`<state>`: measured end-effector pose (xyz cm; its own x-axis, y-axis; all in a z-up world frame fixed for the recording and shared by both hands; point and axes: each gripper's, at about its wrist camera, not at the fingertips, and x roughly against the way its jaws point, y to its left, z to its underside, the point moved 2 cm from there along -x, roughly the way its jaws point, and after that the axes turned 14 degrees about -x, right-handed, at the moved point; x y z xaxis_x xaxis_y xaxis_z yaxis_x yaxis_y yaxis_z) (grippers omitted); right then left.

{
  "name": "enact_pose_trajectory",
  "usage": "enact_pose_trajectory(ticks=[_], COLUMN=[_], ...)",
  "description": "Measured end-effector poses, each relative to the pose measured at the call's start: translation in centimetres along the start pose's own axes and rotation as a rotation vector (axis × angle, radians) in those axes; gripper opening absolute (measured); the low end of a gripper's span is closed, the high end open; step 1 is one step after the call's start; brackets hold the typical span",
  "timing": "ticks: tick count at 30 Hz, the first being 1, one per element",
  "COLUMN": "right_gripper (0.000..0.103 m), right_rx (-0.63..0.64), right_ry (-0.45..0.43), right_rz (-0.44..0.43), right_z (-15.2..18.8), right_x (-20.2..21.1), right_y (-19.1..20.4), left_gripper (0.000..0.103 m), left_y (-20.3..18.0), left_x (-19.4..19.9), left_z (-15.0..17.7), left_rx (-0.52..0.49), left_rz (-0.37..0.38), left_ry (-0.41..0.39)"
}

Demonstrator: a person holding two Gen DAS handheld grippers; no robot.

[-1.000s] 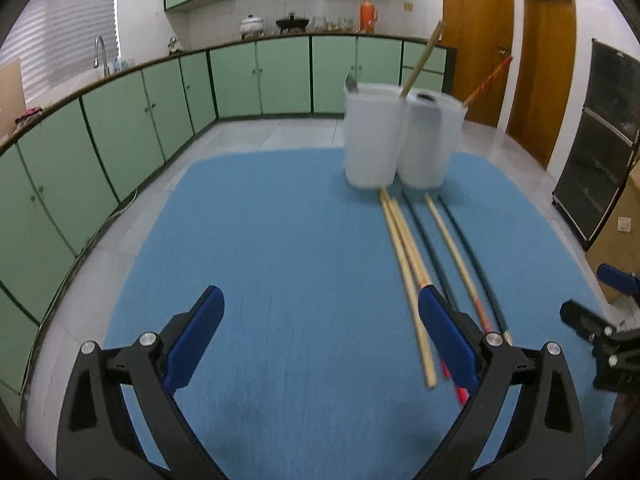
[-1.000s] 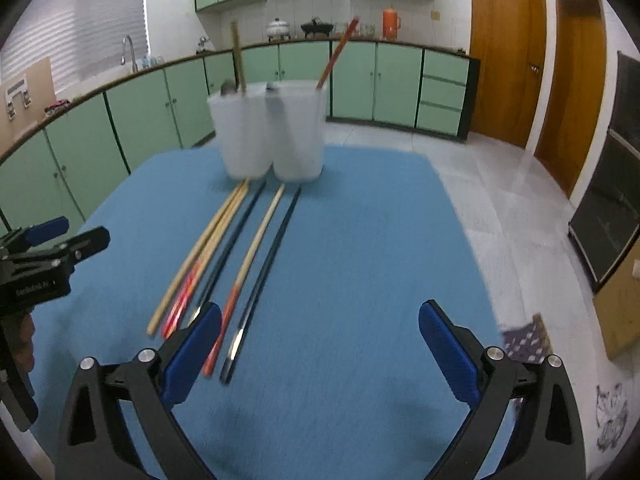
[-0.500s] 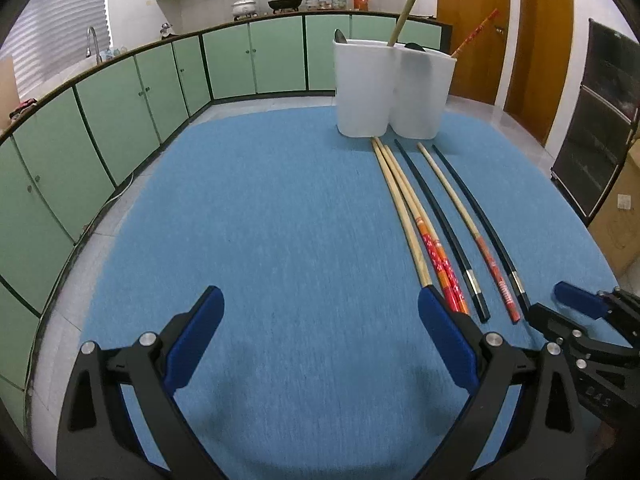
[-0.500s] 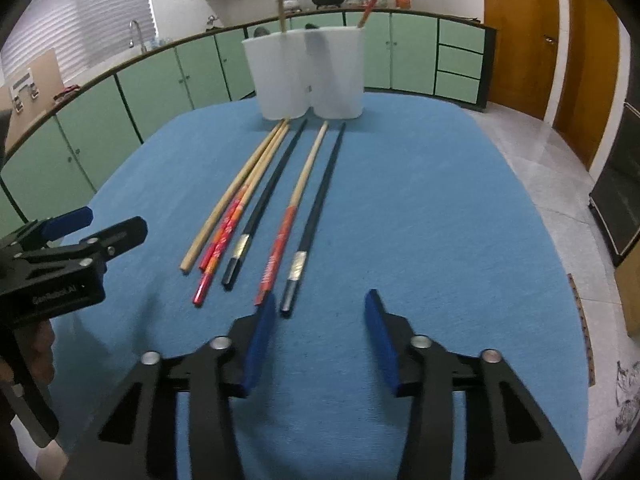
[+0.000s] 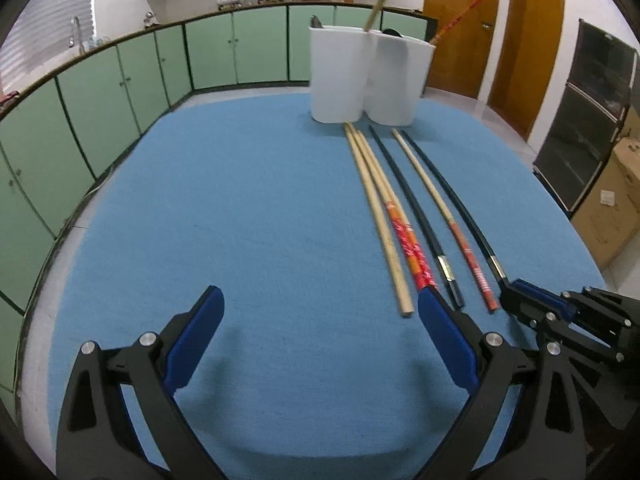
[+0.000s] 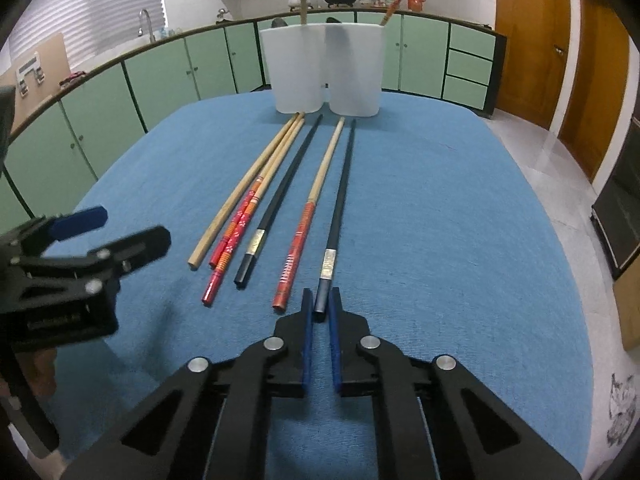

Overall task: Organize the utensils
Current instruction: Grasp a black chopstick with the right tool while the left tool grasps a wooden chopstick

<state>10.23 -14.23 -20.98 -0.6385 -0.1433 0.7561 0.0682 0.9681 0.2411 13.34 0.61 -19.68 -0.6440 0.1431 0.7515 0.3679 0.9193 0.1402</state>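
Several chopsticks lie side by side on the blue table (image 6: 440,220): a plain wooden one (image 6: 248,188), a red-patterned one (image 6: 240,236), a black one (image 6: 280,208), another red-ended wooden one (image 6: 308,220) and a black one with a silver band (image 6: 338,208). My right gripper (image 6: 320,304) is shut on the near end of that rightmost black chopstick. Two white holders (image 6: 324,68) stand at the far end with chopsticks in them. My left gripper (image 5: 320,312) is open and empty, left of the chopstick ends (image 5: 406,308).
Green kitchen cabinets (image 5: 120,80) curve around the left and back. Wooden doors (image 5: 520,40) and a black cabinet (image 5: 588,120) are on the right, with a cardboard box (image 5: 612,212) by the table edge.
Both grippers dropped toward the table and moved forward. My right gripper narrowed and closed on the end of the rightmost black chopstick. My left gripper stayed open.
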Motion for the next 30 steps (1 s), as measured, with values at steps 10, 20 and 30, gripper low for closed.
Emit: enact_pose_trajectory(ticks=[10,20,30], right_gripper=[0.007,0.007,0.008], right_rx=[-0.037,-0.045,-0.038], right_ry=[-0.005,-0.002,-0.002], right_rz=[0.010,-0.005,0.006], right_z=[-0.6,-0.5,-0.5], right_x=[0.0,0.0,-0.1], right_y=[-1.8,-2.2,-2.1], left_gripper=[0.078,0.057,0.007], left_y=[-1.8,-2.2,-3.4], left_x=[-1.7,-1.8,-1.4], left_z=[0.4,0.1,-0.2], left_rx=[-0.030,0.004,0.015], left_rz=[0.021,0.014,0.066], left_ry=[0.064,0.055,0.029])
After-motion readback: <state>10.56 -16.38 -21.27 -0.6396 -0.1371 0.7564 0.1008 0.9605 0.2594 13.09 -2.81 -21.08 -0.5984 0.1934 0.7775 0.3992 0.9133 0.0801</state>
